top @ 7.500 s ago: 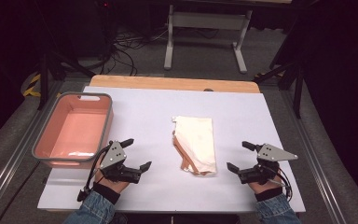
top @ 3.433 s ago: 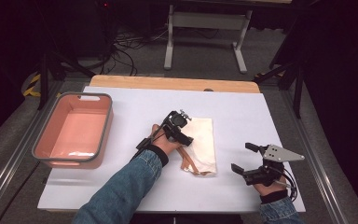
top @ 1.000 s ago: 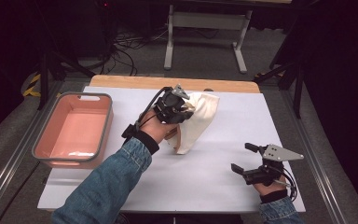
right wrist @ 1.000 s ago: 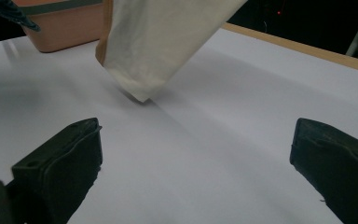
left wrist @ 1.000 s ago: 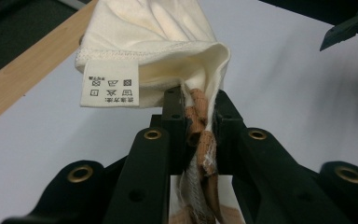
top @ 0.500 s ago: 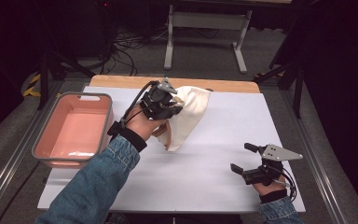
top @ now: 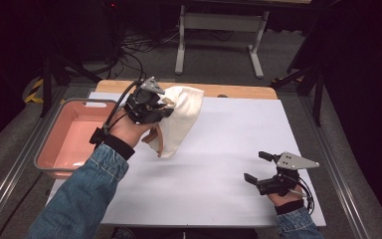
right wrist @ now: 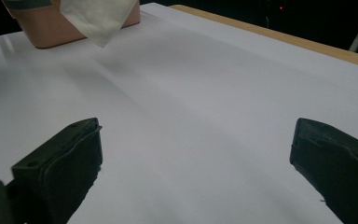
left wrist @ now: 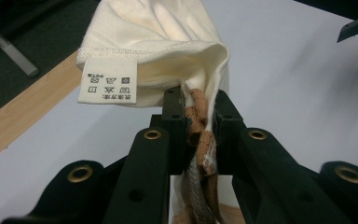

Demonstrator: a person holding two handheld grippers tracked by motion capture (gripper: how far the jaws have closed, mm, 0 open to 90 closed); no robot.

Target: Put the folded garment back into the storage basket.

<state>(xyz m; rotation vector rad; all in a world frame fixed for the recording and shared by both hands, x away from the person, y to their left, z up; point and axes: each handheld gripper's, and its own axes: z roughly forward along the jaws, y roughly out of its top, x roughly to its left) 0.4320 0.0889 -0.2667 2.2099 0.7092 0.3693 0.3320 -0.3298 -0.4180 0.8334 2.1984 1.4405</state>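
My left gripper (top: pixel 160 110) clamps the cream cloth bag (top: pixel 179 119) aloft near the pink plastic tub (top: pixel 74 142); right gripper (top: pixel 256 167) rests, jaws apart.

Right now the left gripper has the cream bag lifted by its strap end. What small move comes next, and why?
Probably carry it on toward the pink tub, then lower. The left gripper is clamped on the cream bag and its brown straps; the bag hangs off the table, just right of the tub. The right gripper rests open, apart.
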